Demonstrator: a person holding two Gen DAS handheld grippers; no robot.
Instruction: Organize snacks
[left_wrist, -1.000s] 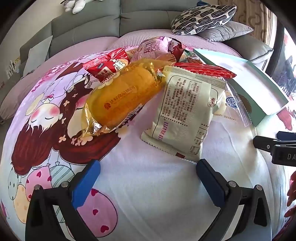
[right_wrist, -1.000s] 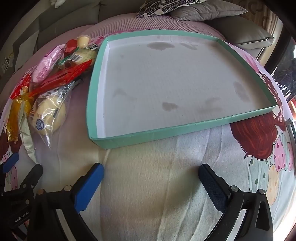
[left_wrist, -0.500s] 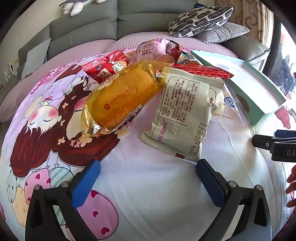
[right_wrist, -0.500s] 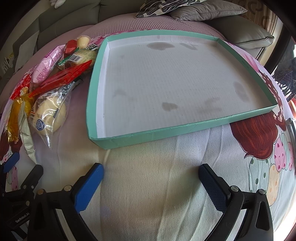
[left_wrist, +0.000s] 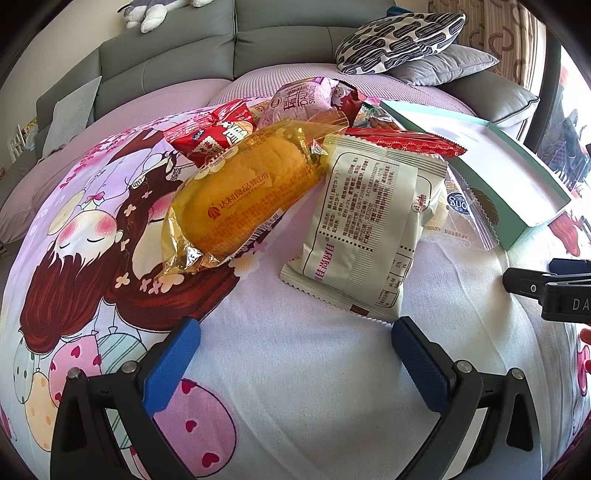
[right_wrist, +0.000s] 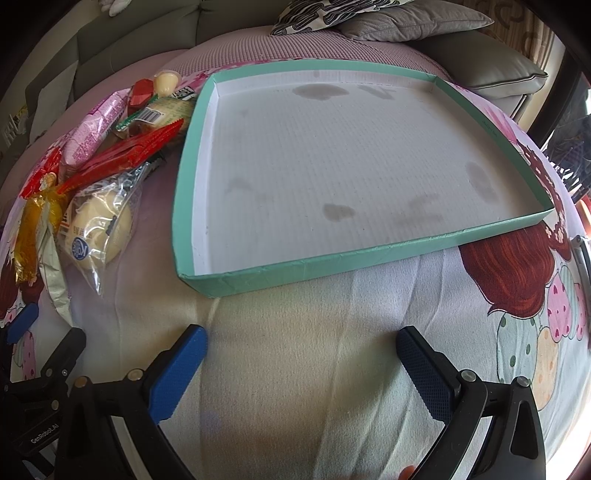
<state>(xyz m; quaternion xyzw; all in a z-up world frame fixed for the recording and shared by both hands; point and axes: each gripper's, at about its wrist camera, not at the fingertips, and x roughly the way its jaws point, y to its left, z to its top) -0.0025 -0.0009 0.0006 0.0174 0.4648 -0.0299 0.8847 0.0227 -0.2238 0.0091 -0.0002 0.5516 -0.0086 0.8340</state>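
A: What lies around the snacks?

B: They are heaped on a cartoon-print cloth, with a grey sofa and a patterned cushion at the far side. Just right of the heap sits the teal tray, white inside with a few dark stains, nothing in it.

A: And the snacks themselves?

B: Nearest the left gripper is a pale green packet, back side up, covered in small printed text. Left of it, touching, lies a yellow cake in clear wrap printed "DALI FOODS GROUP". Beyond that are a red pouch and a pink pack reading "DALI SWISSROLL". A long red wrapper lies across the pale packet's far edge. Between the packet and the tray is a clear bag holding a round bun; its blue logo I cannot read surely.

A: Anything blocking the way?

B: The clear bag and the red wrapper lie close against the tray's left wall.

A: The grippers?

B: Both have their jaws wide apart, holding nothing. The right gripper hovers over bare cloth near the tray's near wall; "GenRobot.AI" shows on the left tool's body.
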